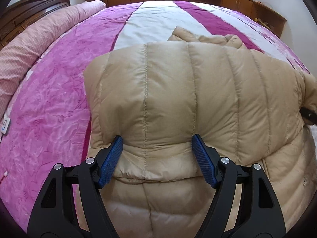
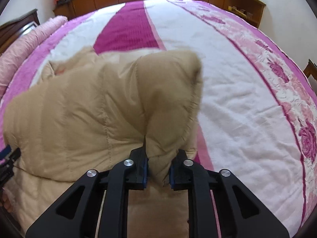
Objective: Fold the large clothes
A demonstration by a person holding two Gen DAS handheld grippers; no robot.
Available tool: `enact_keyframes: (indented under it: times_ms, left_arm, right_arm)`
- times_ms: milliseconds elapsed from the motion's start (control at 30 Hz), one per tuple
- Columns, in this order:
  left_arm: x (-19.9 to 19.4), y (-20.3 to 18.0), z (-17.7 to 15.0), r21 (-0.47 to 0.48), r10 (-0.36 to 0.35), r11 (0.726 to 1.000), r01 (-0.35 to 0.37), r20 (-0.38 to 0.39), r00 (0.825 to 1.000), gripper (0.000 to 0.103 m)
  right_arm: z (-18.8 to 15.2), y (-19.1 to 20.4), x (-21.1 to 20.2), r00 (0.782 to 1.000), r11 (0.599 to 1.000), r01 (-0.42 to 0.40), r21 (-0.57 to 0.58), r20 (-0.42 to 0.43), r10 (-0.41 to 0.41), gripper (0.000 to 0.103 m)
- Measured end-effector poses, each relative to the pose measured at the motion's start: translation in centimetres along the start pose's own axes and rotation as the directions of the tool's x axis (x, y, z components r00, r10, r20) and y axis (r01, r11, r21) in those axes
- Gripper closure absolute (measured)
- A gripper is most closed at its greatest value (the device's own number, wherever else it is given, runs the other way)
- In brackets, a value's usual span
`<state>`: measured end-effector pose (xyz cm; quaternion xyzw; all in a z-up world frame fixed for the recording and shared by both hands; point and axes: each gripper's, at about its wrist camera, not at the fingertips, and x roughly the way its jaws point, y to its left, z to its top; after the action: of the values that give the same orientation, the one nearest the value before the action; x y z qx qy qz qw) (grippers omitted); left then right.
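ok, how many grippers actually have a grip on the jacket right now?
1. The right gripper is pinched on a bunched fold of the beige jacket near its right edge. The left gripper stands wide, fingers straddling the folded edge without clamping it.

1. No words, brand names or numbers can be read in either view.
2. A small white tag (image 1: 6, 126) at the edge of the pink bedspread (image 1: 49, 91) in the left wrist view bears a dark ring-shaped mark; it is too small and blurred to read as a letter or logo.
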<state>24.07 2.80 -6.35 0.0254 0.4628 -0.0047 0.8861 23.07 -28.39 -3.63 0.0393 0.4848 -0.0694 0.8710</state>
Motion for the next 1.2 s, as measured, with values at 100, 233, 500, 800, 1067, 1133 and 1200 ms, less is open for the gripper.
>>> enact_keyframes:
  times_ms: [100,233,500,800,1067,1133,1200]
  left_arm:
    - [0.4,-0.1,0.1,0.005,-0.001,1.000,0.001,-0.003,1.000,0.029]
    - [0.1,-0.1,0.1,0.015,-0.007,1.000,0.007,0.011,1.000,0.029]
    - [-3.7,1.0,-1.1,0.036,-0.027,0.999,0.026,0.022,0.999,0.029]
    - [-10.6,3.2,-5.4,0.036,-0.029,0.999,0.028,0.017,0.999,0.029]
    - [-15.5,4.2,-10.6,0.043,-0.041,0.998,0.041,-0.007,0.999,0.029]
    - [-16.1,4.6,-11.6,0.030,-0.044,0.999,0.044,-0.021,0.999,0.029]
    - [-16.6,4.9,-12.6,0.016,-0.043,0.999,0.043,-0.035,0.998,0.029]
  right_arm:
    - [-0.4,0.1,0.8,1.000,1.000,0.003,-0.003,0.007,-0.003,0.081]
    - [-0.5,-0.7,0.2,0.999,0.999,-0.038,0.014,0.021,0.038,0.072]
    - [-2.0,-1.5,-4.7,0.990,0.995,-0.098,-0.006,0.106,0.098,0.040]
    - [-7.6,-2.0,-11.3,0.982,0.988,-0.146,-0.058,0.114,0.152,0.035]
    - [-14.0,-2.5,-14.5,0.984,0.985,-0.156,-0.072,0.073,0.161,0.029]
    - [-15.1,-2.9,-15.0,0.986,0.986,-0.153,-0.071,0.063,0.157,0.028]
    - [-16.2,-3.2,-15.3,0.988,0.987,-0.143,-0.068,0.055,0.147,0.027]
